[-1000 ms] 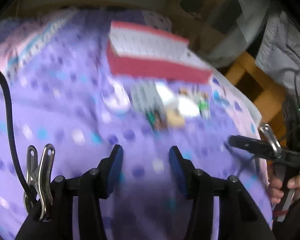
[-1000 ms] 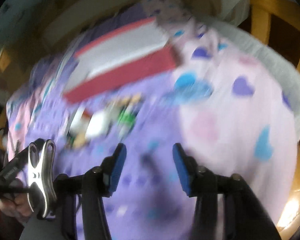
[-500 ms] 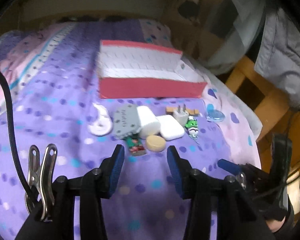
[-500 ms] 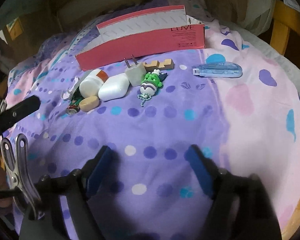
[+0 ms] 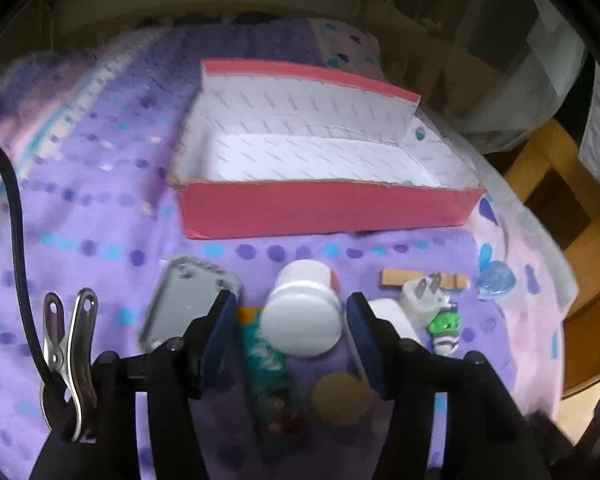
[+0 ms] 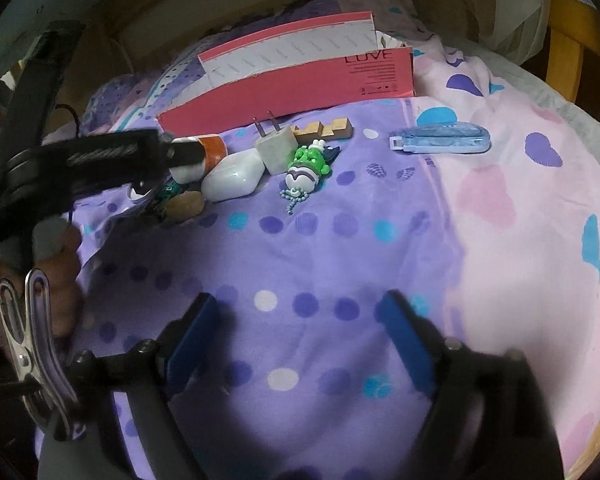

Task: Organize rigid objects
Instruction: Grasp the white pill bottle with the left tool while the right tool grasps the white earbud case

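Observation:
An open red box (image 5: 328,208) with a white lining lies on the purple dotted bedspread (image 6: 320,248). In front of it runs a row of small things. My left gripper (image 5: 292,320) has a white bottle (image 5: 300,320) lying on its side between its jaws. They are opening, and a gap shows at the left pad. In the right wrist view the left gripper (image 6: 172,156) reaches that bottle (image 6: 212,150) from the left. My right gripper (image 6: 300,336) hovers over bare bedspread nearer the camera. Its jaws are opening wide, with nothing between them.
The row also holds a grey tin (image 5: 188,304), a green packet (image 5: 268,364), a tan disc (image 6: 186,208), a white case (image 6: 234,176), a plug (image 6: 278,150), a green figure (image 6: 308,164), a wooden piece (image 6: 328,128) and a blue tape dispenser (image 6: 440,140). A wooden frame (image 5: 548,168) borders the right.
My left gripper has moved forward to the row, and the white bottle now lies between its jaws. The right gripper's jaws have spread much wider, and its view has steadied.

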The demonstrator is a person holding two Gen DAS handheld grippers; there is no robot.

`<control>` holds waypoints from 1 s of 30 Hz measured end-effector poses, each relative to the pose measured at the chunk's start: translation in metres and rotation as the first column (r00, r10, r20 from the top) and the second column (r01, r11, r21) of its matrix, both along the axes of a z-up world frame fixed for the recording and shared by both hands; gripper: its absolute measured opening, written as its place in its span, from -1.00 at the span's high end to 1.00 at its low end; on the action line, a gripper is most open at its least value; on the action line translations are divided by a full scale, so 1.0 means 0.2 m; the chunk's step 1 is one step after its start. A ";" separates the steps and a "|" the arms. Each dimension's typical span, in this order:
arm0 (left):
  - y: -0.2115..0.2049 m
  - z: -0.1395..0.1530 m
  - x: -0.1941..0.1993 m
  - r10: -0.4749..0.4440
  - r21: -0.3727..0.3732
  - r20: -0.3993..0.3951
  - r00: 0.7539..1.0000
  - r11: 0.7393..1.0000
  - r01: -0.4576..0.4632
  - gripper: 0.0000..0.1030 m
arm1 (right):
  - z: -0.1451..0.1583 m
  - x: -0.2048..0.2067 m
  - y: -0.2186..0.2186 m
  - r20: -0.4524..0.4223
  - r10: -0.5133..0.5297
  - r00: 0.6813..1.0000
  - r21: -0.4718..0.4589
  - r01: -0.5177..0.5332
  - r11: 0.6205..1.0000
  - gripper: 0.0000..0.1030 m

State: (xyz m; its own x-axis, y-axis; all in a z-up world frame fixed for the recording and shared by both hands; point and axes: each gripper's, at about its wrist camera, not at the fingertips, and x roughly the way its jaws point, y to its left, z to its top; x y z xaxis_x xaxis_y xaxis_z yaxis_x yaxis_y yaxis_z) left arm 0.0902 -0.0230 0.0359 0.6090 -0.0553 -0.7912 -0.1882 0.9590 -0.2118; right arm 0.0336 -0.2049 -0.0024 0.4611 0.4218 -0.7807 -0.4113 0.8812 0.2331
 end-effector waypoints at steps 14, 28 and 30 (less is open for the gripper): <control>0.14 0.10 -0.44 0.158 -0.059 0.091 0.983 0.987 -0.153 0.17 | 0.00 0.00 -0.01 -0.010 0.004 1.000 0.024 -0.004 1.000 -0.69; 0.27 -0.09 -0.56 0.164 -0.217 0.051 0.985 0.965 -0.149 -0.27 | 0.20 0.27 0.19 -0.082 0.142 0.986 0.180 -0.126 0.976 -0.20; 0.28 -0.10 -0.56 0.166 -0.234 0.053 0.985 0.961 -0.149 -0.27 | 0.15 0.34 0.27 -0.132 0.133 0.982 0.141 -0.114 0.983 -0.20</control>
State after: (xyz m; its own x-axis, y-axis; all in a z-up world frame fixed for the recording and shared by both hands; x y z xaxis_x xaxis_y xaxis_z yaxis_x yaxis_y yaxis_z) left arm -0.0224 0.0327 0.0164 0.6788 -0.1286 -0.7230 -0.3094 0.8428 -0.4404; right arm 0.1019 -0.1517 0.0275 0.2886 0.5722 -0.7677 -0.4698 0.7833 0.4072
